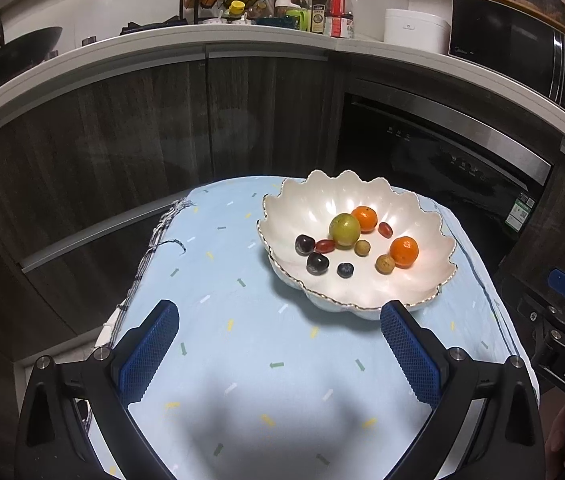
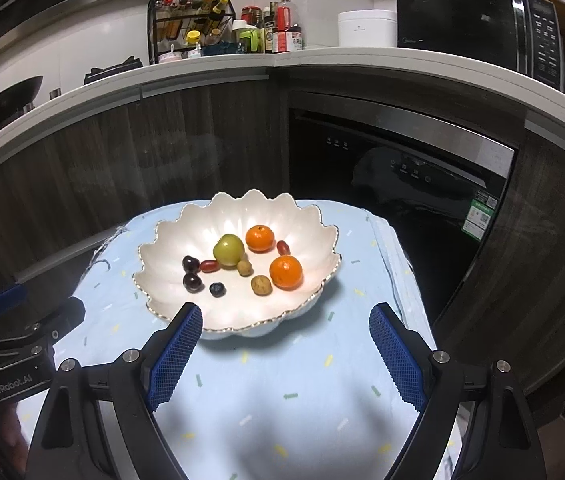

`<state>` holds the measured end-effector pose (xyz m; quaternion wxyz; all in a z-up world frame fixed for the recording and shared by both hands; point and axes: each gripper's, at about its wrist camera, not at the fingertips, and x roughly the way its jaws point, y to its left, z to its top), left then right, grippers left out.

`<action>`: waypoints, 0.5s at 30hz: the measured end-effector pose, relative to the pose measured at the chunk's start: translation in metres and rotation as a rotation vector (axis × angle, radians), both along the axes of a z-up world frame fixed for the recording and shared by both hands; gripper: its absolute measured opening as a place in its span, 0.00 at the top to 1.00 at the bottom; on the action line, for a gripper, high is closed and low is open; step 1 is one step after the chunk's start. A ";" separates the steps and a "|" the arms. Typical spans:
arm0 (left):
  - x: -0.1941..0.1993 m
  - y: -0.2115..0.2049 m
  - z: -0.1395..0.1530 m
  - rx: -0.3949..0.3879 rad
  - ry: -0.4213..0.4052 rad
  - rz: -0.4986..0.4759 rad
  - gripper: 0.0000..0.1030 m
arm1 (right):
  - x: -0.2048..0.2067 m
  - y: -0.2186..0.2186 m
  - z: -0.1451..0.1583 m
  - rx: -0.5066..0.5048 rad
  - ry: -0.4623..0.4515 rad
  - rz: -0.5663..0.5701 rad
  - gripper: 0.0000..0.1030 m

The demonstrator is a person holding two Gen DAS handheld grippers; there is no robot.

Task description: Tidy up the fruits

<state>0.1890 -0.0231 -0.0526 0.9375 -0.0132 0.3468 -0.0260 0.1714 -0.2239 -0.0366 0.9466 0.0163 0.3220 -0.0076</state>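
Ten or so fruits (image 2: 242, 266) are sitting in the scalloped bowl (image 2: 170, 236) on the blue cloth (image 2: 282, 392), so sorting's looking basically finished. Both the left gripper (image 1: 278, 346) and right gripper (image 2: 286, 346) are hanging wide apart, empty, nothing blocking a pull-back.

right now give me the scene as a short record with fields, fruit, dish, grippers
surface: table under a light blue cloth
dish: white scalloped bowl with a gold rim, on the cloth
fruit in bowl: two oranges, one green fruit, two dark cherries, one blueberry, two red grape tomatoes, two small brown fruits
fruit outside bowl: none seen
left gripper: open, nothing between its fingers
right gripper: open, nothing between its fingers, near the bowl's front rim
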 end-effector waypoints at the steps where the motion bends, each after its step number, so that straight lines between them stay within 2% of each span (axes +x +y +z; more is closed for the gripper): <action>1: -0.002 0.000 0.000 -0.001 -0.001 0.000 0.00 | -0.003 0.000 0.000 -0.001 0.000 -0.004 0.16; 15: -0.041 0.001 -0.004 0.009 -0.024 -0.017 0.00 | -0.046 -0.001 -0.005 0.000 -0.025 -0.044 0.16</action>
